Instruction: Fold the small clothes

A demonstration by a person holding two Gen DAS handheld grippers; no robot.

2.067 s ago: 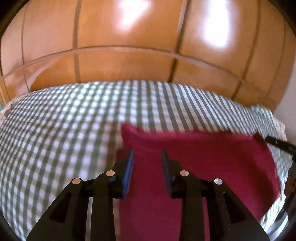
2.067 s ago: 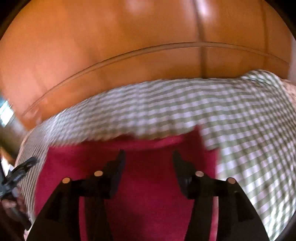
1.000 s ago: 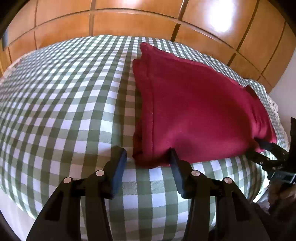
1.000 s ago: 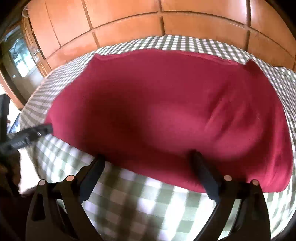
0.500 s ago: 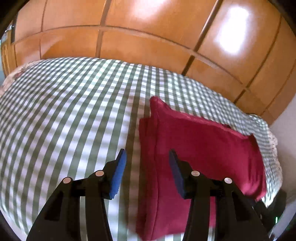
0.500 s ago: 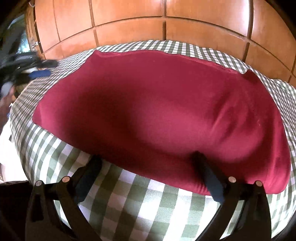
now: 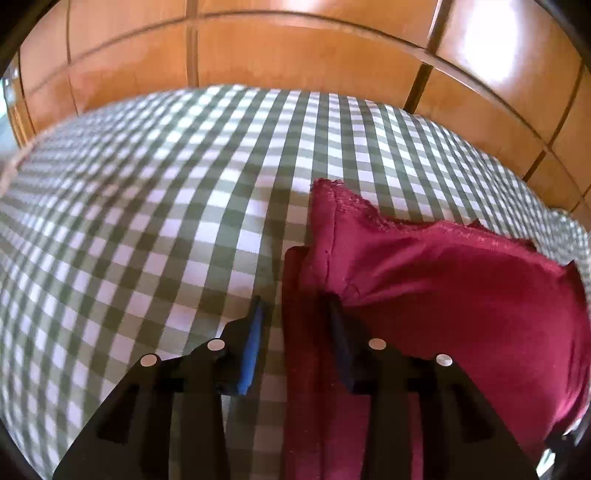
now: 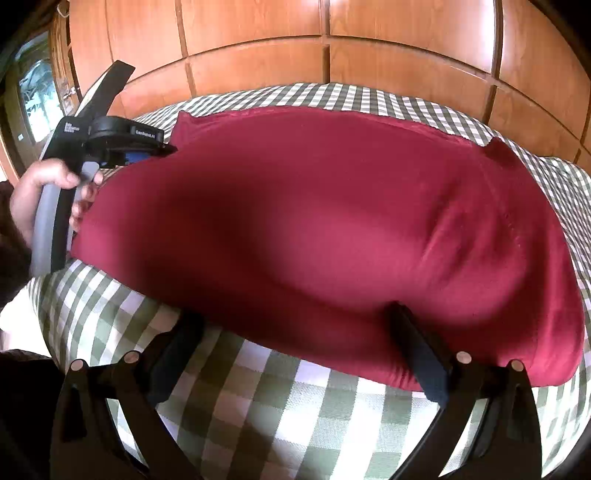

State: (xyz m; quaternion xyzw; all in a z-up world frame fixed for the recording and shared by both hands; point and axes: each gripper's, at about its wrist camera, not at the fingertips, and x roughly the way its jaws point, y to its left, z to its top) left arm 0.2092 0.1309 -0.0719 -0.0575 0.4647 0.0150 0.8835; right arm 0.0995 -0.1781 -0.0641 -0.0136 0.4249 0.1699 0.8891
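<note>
Covering the green-checked bedspread [image 8: 295,413] beneath orange wood panelling [image 8: 258,33], red garment [image 8: 314,229], left claw [image 7: 295,314] narrowing astride its edge, right claw [image 8: 295,325] wide.

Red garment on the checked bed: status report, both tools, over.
Left tool closing around the red garment's left edge, pads not yet pressing. Right tool wide open at its near edge, holding nothing. Checked bedcover shows nothing in the way.
</note>
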